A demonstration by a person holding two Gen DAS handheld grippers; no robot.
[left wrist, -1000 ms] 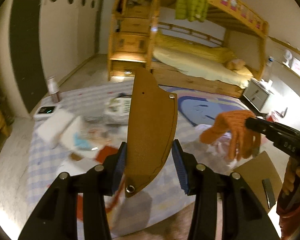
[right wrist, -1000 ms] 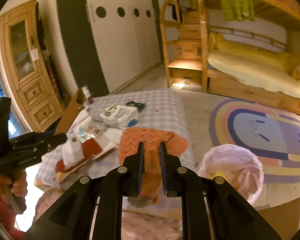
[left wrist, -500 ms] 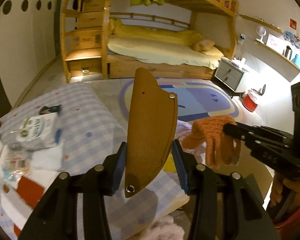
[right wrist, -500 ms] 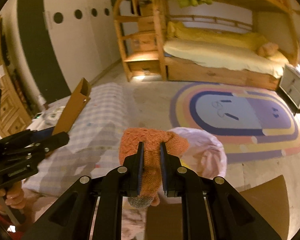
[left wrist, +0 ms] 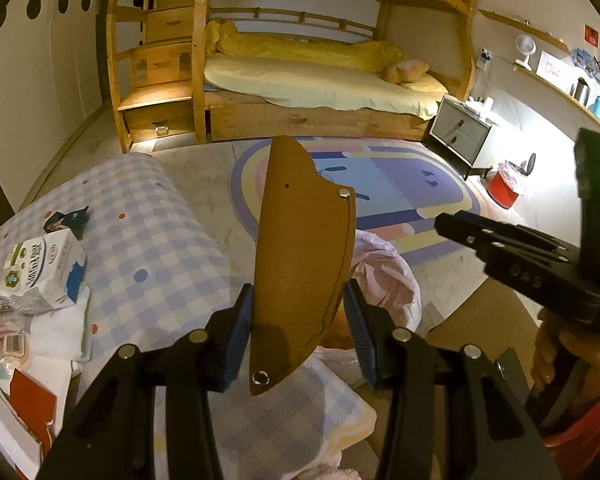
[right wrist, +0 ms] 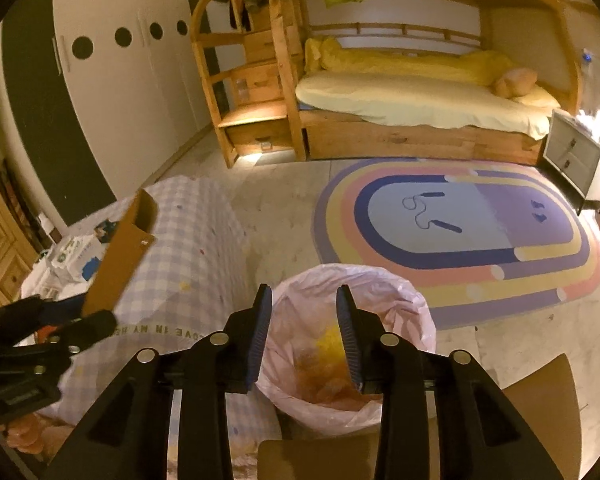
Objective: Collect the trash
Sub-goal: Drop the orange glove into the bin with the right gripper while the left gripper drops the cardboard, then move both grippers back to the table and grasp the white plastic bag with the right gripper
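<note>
Right claw [right wrist: 304, 332] tilted down over the bin bag [right wrist: 400, 304] — jaws just opened, empty; left claw [left wrist: 298, 320] grips a brown sheath [left wrist: 304, 240].

Left gripper [left wrist: 300, 316] angled downward, blue pads clamped on tan leather sheath [left wrist: 302, 252]. Right gripper [right wrist: 304, 336] angled downward, jaws just opening, nothing between them; hand [left wrist: 556, 348] grips its handle.

Bin bag [right wrist: 352, 340] mouth open below, checked blanket [right wrist: 188, 248] heaped left; rug [right wrist: 460, 232] floor beyond bare
</note>
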